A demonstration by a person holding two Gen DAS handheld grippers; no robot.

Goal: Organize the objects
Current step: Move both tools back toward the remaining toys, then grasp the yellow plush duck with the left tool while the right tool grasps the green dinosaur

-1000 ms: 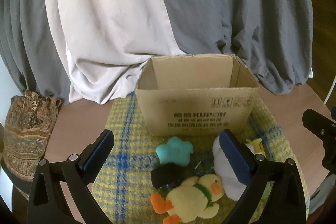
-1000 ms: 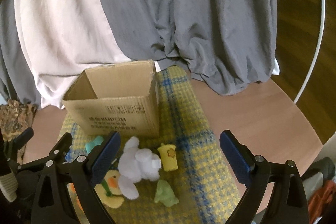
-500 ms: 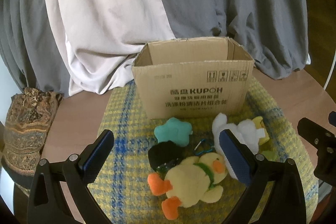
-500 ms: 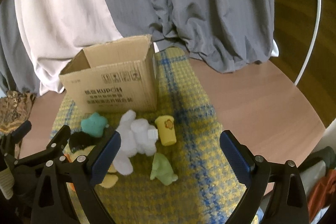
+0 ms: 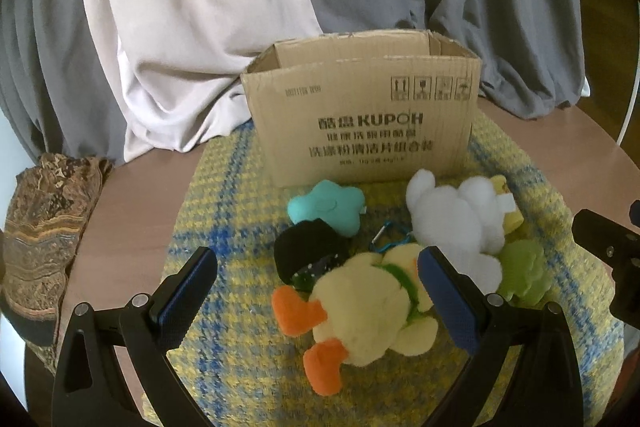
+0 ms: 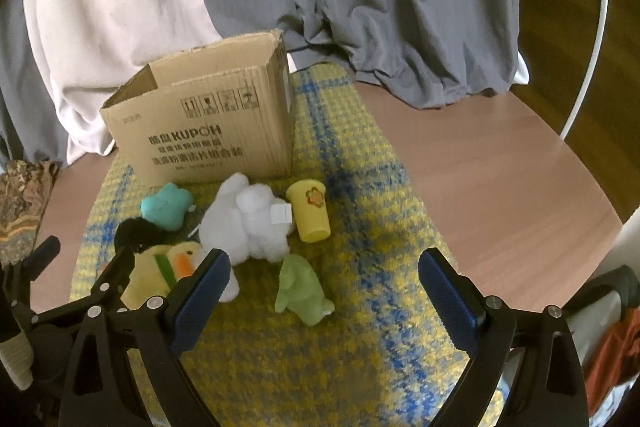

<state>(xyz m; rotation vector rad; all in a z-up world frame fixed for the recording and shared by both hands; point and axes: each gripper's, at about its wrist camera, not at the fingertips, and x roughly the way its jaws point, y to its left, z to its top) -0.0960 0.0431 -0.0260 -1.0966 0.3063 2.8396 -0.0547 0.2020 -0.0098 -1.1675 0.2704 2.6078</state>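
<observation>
both grippers spread over the toy pile, nothing picked yet

your left gripper [image 5: 318,281] hangs with its jaws spread wide over the yellow plush duck with orange feet [image 5: 360,311], holding nothing. your right gripper [image 6: 324,285] is equally spread and empty, above the small pale green plush figure [image 6: 302,289]. all toys lie loose on the yellow and blue checked woven mat [image 6: 360,155], in front of the open brown cardboard box with printed lettering [image 5: 364,123]; none sits in the box as far as the views show.

risks from here:
- the toys are crowded. the duck touches the black fabric item [image 5: 306,251] and the white fluffy plush toy [image 5: 456,219], so a wide closing stroke could pinch two at once.
- a blue carabiner clip [image 5: 386,237] lies between the duck and the white plush; it is probably tied to one of them and could drag a neighbour up.
- the yellow plastic cup with a flower print [image 6: 310,209] stands upright just beside the white plush; a nudge would tip it.
- the two grippers sit near each other, so converging reaches could collide.

hidden or unclear:
- the box floor is out of view.
- the duck's head is partly behind your left gripper's right pad.
- the teal star-shaped plush [image 5: 326,207] shows in full, but the black item's shape is hard to read.
</observation>
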